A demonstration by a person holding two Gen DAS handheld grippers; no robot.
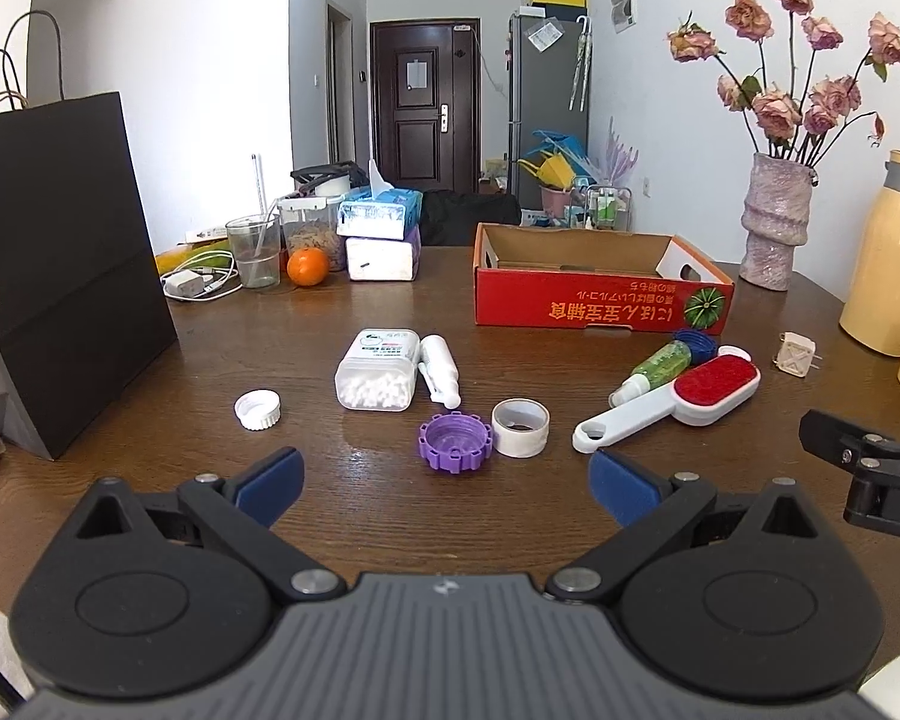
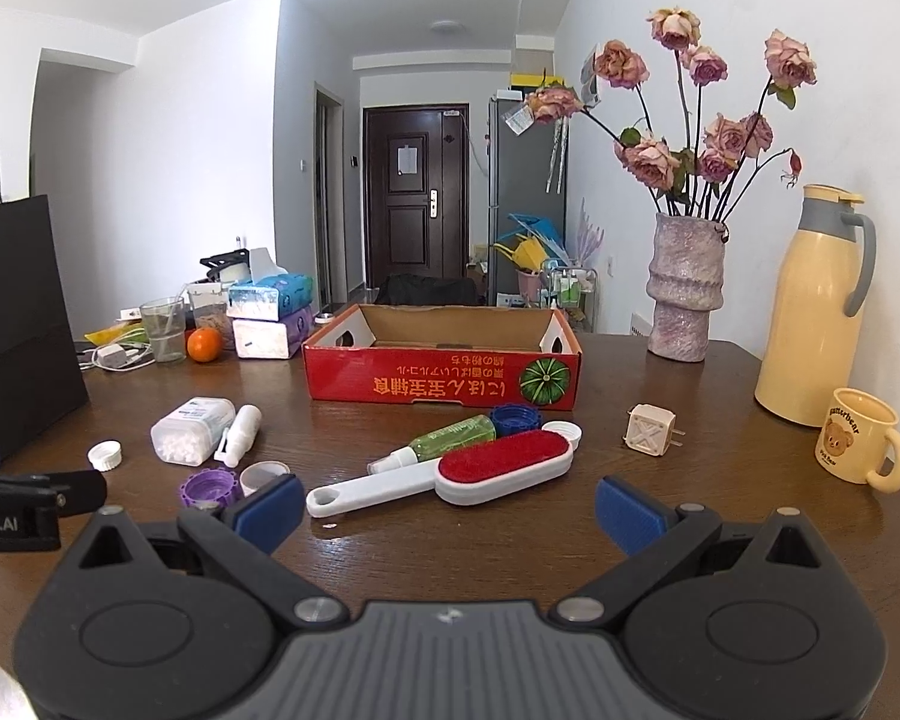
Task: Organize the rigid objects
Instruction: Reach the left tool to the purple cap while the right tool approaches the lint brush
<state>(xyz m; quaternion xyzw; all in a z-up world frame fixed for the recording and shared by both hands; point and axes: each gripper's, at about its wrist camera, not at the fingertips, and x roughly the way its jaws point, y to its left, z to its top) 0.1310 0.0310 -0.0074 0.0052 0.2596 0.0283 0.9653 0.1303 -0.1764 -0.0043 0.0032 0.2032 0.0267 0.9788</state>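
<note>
Small rigid items lie on the brown table (image 1: 360, 312): a purple cap (image 1: 453, 441), a tape roll (image 1: 520, 427), a white cap (image 1: 258, 409), a cotton swab box (image 1: 378, 369), a white spray bottle (image 1: 439, 369), a green spray bottle (image 1: 654, 369), a red lint brush (image 1: 672, 405) and a plug adapter (image 1: 797, 354). An open red cardboard box (image 1: 594, 294) stands behind them. My left gripper (image 1: 447, 483) is open and empty, just short of the purple cap. My right gripper (image 2: 450, 507) is open and empty, just short of the lint brush (image 2: 450, 477).
A black paper bag (image 1: 60, 300) stands at the left. A glass (image 1: 253, 252), an orange (image 1: 307, 267), tissue packs (image 1: 381, 234) and a charger (image 1: 195, 285) sit at the back left. A flower vase (image 2: 684, 288), a yellow thermos (image 2: 816, 306) and a bear mug (image 2: 861, 438) stand at the right.
</note>
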